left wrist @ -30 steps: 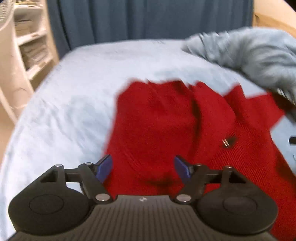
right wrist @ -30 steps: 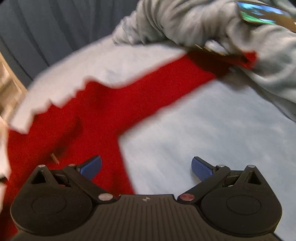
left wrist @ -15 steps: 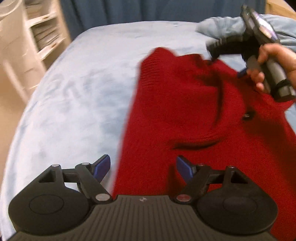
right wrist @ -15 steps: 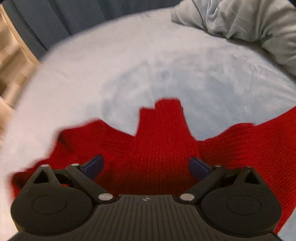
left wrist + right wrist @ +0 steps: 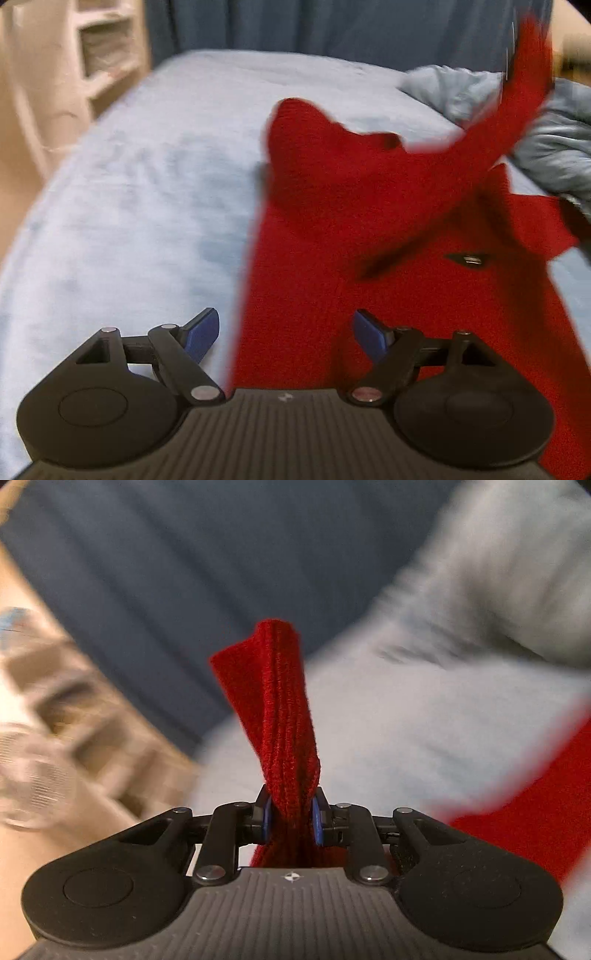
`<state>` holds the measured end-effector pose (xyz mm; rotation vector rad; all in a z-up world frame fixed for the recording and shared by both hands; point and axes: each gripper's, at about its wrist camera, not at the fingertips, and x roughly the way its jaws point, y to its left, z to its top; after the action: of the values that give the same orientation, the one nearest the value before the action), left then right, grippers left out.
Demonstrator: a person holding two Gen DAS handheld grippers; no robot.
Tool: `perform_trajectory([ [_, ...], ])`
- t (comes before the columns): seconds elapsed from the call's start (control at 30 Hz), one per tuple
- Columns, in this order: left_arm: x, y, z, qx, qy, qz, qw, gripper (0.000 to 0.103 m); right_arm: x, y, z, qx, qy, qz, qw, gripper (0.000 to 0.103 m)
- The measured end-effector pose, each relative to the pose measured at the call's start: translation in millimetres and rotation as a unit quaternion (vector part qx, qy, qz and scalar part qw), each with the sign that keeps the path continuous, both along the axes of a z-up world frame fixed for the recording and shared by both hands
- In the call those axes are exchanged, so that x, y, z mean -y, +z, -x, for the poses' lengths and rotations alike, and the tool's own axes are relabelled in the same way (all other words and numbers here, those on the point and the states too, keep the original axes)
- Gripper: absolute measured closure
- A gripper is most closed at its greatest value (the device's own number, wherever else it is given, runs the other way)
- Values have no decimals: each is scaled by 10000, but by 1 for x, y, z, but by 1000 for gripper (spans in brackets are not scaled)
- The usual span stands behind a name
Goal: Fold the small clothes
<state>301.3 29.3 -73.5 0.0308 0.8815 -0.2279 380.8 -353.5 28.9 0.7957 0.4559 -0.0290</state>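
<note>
- The right tool has just been closing and now pinches a bunched end of the red knit sweater, most likely a sleeve, lifted clear of the bed
- The sweater's body lies spread on the bed's pale blue cover, beside a rumpled grey-blue blanket
- The left tool hangs with its jaws spread over the sweater's near edge, gripping nothing
- To do this fold well, I judge the sleeve should be carried across the body and laid flat, kept taut enough not to twist (the knit bunches easily), with the left tool steadying the body
- No brand, label or writing can be read; a small dark clip or tag on the knit is too blurred to tell
</note>
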Motion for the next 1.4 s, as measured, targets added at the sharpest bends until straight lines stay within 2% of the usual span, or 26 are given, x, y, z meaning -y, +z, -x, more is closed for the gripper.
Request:
perform_trajectory([
  [0.07,8,11,5,222,-33,165,9996,19,22,-71,15,-984,-352,-344,9939,82],
  [0.1,11,18,9,366,-85,209,9991,18,28,-95,23,-1232,-462,-416,9904,82],
  [0.13,14,21,12,450,-165,229,9986,18,32,-112,34,-1362,-558,-438,9881,82],
  [0.2,27,18,10,381,-502,49,9980,18,39,-127,49,-1147,-515,-728,9894,80],
  [0.3,55,-4,-2,291,-933,-601,9934,18,44,-123,52,-917,-476,-632,9926,68],
  [0.37,69,-24,-15,263,-910,-1130,9891,18,42,-120,46,-896,-452,-540,9935,52],
  [0.4,78,-33,-24,245,-814,-1557,9841,18,45,-120,43,-942,-454,-491,9933,49],
  [0.43,80,-39,-30,272,-743,-1723,9819,18,48,-121,40,-1004,-493,-512,9924,49],
  [0.47,77,-39,-35,301,-629,-1678,9833,19,50,-122,36,-1087,-552,-625,9906,70],
  [0.5,72,-36,-43,316,-406,-1510,9872,36,46,-122,35,-1177,-605,-693,9888,89],
  [0.57,51,-24,-54,285,-58,-1124,9932,53,38,-99,31,-958,-411,-457,9935,93],
  [0.6,35,-15,-58,337,202,-862,9955,64,25,-78,28,-599,-165,-231,9978,93],
  [0.7,-9,1,-67,581,847,-945,9902,78,-20,-26,7,192,601,-69,9980,93],
  [0.77,-42,4,-72,407,1095,-771,9902,77,-53,5,-6,777,1093,-73,9909,93],
  [0.83,-60,1,-73,195,1030,-540,9930,68,-73,18,-6,1217,1278,48,9843,93],
  [0.87,-61,-1,-70,171,950,-549,9938,59,-76,17,-2,1355,1245,141,9828,93],
  [0.9,-59,-4,-66,184,870,-671,9938,37,-75,6,4,1393,1132,174,9836,93],
  [0.97,-53,-11,-54,254,824,-1063,9906,13,-61,-29,12,1035,708,301,9916,93],
  [1.03,-55,-16,-37,290,608,-1101,9916,13,-36,-86,8,-141,379,226,9989,93],
  [1.1,-68,-22,-23,111,603,-801,9949,13,-13,-134,10,-1233,221,-249,9918,85],
  [1.13,-74,-21,-18,114,653,-658,9956,13,-6,-143,16,-1238,271,-483,9908,85],
  [1.2,-82,-13,-13,235,791,-382,9959,13,-1,-136,28,-949,155,-496,9941,69],
  [1.23,-85,-9,-15,307,856,-274,9955,13,1,-132,29,-870,57,-490,9950,49],
  [1.27,-85,-5,-19,378,913,-163,9950,13,6,-128,30,-801,-60,-580,9951,39],
  [1.33,-78,6,-32,472,965,10,9942,13,16,-131,32,-708,-255,-879,9933,41],
  [1.4,-67,5,-50,452,1003,14,9939,13,29,-138,31,-743,-475,-1168,9892,75],
])
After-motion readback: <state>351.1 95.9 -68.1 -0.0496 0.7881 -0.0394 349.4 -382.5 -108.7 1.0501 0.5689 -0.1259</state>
